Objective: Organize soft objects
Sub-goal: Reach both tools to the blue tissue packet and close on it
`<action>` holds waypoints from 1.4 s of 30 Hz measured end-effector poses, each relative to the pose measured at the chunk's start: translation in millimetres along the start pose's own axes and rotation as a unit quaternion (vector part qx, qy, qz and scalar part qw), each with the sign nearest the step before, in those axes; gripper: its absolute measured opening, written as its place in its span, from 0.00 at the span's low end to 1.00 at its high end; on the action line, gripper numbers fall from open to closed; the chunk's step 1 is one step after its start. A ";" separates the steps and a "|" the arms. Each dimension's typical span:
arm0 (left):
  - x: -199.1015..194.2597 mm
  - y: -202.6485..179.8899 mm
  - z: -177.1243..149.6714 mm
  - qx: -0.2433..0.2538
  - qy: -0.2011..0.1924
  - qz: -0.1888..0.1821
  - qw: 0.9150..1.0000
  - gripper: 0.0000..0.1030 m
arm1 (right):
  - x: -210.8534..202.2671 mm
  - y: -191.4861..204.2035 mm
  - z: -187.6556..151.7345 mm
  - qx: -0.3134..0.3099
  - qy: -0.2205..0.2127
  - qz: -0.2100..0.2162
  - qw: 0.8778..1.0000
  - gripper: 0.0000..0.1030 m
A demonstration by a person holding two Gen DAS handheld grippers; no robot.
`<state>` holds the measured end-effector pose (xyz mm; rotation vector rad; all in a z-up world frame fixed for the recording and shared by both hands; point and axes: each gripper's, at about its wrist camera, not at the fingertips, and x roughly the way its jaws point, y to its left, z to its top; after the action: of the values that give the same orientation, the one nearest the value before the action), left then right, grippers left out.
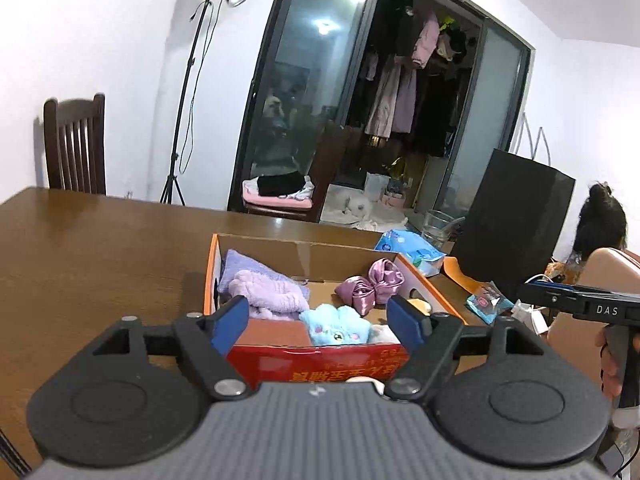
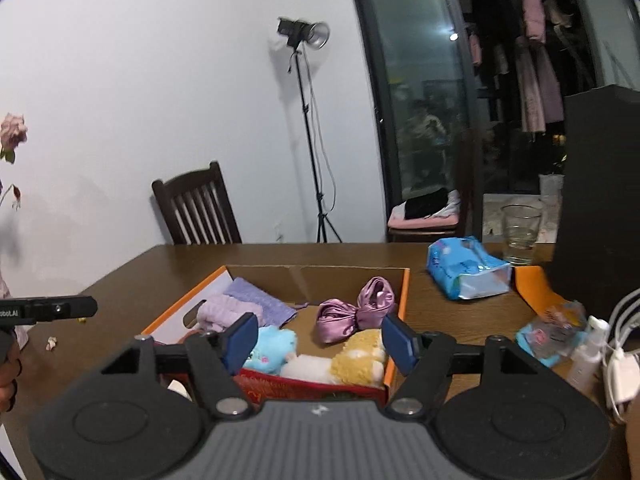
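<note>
Both claws, left claw (image 1: 319, 318) and right claw (image 2: 319, 342), stand apart and empty above the near edge of the cardboard box (image 2: 316, 272) on the counter (image 2: 132, 280), which holds the satin bow (image 2: 354, 312), so lowering carelessly could snag its wall and drag it.

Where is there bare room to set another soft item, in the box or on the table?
Inside the box, bare cardboard floor shows between the purple towels and the satin bow. The near end is crowded by the blue plush and the yellow-white plush. The table left of the box is bare; the right side is cluttered.
</note>
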<state>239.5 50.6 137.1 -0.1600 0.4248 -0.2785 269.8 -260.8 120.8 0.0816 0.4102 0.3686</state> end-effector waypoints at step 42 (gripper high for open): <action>59.4 -3.3 -129.9 -0.110 0.156 -0.069 0.979 0.32 | 47.1 81.1 -152.8 0.065 0.102 0.090 0.989 0.34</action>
<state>235.2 17.5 -1.8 -0.3669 0.7587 -0.3953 221.2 -167.5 -24.3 0.2098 0.6315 0.5313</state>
